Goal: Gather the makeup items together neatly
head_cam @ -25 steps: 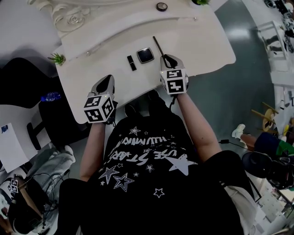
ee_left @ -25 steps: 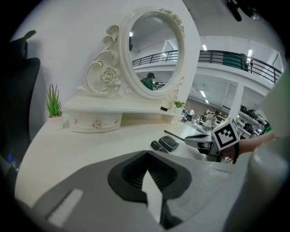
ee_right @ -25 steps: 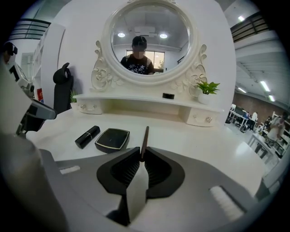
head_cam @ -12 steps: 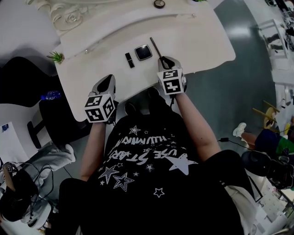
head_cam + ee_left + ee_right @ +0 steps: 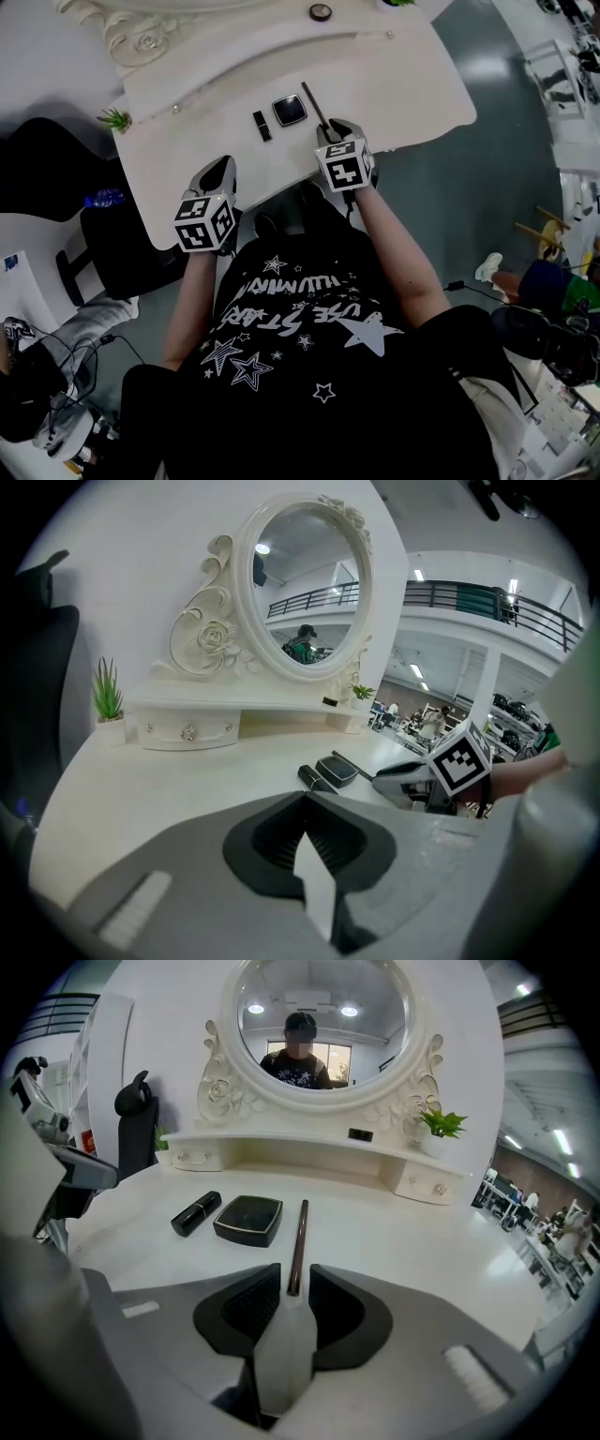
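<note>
The right gripper (image 5: 294, 1283) sits low over the white vanity surface (image 5: 450, 1241) with its jaws a little apart. They have just been opening, and the near end of the slim dark makeup pencil (image 5: 298, 1237) lies in the gap, apparently free of both pads. The pencil rests just right of the square black compact (image 5: 248, 1219), and the black lipstick (image 5: 196, 1213) lies just left of the compact, so the three form a close row. The left gripper (image 5: 305, 799) hovers near the surface's front edge, jaws together and holding nothing.

The likeliest upset is the pencil. It looks round and light, so a pad that brushes it as the right gripper backs away could swing it out of line or roll it off to the right. Backing out at a slant would have the same effect.

A small round dark item (image 5: 321, 12) stands well apart on the raised back shelf. If it is makeup, reaching over the row to fetch it risks knocking the compact or lipstick askew.
</note>
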The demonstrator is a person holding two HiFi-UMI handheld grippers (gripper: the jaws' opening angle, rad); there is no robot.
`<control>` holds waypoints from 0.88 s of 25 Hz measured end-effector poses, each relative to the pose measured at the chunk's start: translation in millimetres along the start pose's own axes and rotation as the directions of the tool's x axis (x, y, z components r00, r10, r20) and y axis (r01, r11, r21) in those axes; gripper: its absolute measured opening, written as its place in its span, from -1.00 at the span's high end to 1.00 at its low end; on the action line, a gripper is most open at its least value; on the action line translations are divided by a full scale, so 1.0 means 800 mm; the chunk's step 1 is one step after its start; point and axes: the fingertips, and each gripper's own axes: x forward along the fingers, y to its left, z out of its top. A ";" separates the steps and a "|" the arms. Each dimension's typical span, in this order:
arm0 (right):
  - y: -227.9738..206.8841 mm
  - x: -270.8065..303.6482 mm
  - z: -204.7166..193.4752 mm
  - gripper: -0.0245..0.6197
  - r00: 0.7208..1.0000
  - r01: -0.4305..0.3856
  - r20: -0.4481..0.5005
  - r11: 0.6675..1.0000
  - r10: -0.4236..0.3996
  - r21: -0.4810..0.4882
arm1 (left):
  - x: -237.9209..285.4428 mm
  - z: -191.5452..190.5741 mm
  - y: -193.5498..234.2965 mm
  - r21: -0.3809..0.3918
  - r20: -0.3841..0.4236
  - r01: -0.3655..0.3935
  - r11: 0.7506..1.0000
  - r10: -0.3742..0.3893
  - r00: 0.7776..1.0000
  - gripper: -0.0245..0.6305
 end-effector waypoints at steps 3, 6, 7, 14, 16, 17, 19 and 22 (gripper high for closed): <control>-0.003 -0.002 0.006 0.29 1.000 -0.027 0.009 1.000 0.027 -0.002 | 0.000 0.002 0.002 -0.004 0.005 -0.010 1.000 0.010 1.000 0.92; -0.018 -0.005 0.022 0.15 0.999 -0.032 0.043 0.999 0.031 0.015 | -0.001 0.008 0.005 -0.014 0.019 -0.026 1.000 0.026 0.999 0.92; -0.026 -0.006 0.028 0.12 0.998 -0.026 0.058 0.999 0.025 0.024 | -0.001 0.011 0.006 -0.018 0.026 -0.031 0.999 0.032 0.999 0.92; -0.069 -0.004 0.095 -0.14 0.987 -0.036 0.155 0.998 0.028 0.046 | 0.006 0.036 0.015 -0.055 0.074 -0.086 0.995 0.090 0.993 0.92; -0.078 0.002 0.114 -0.18 0.984 -0.045 0.176 0.998 0.037 0.038 | 0.011 0.043 0.016 -0.068 0.087 -0.105 0.992 0.111 0.990 0.92; -0.083 0.005 0.123 -0.19 0.982 -0.048 0.185 0.998 0.041 0.034 | 0.014 0.046 0.017 -0.074 0.092 -0.114 0.991 0.120 0.988 0.92; -0.092 0.013 0.142 -0.20 0.978 -0.056 0.204 0.998 0.050 0.026 | 0.019 0.053 0.017 -0.085 0.104 -0.133 0.988 0.141 0.984 0.92; -0.108 0.020 0.168 -0.21 0.970 -0.069 0.235 0.998 0.063 0.016 | 0.026 0.062 0.014 -0.095 0.120 -0.155 0.983 0.166 0.979 0.92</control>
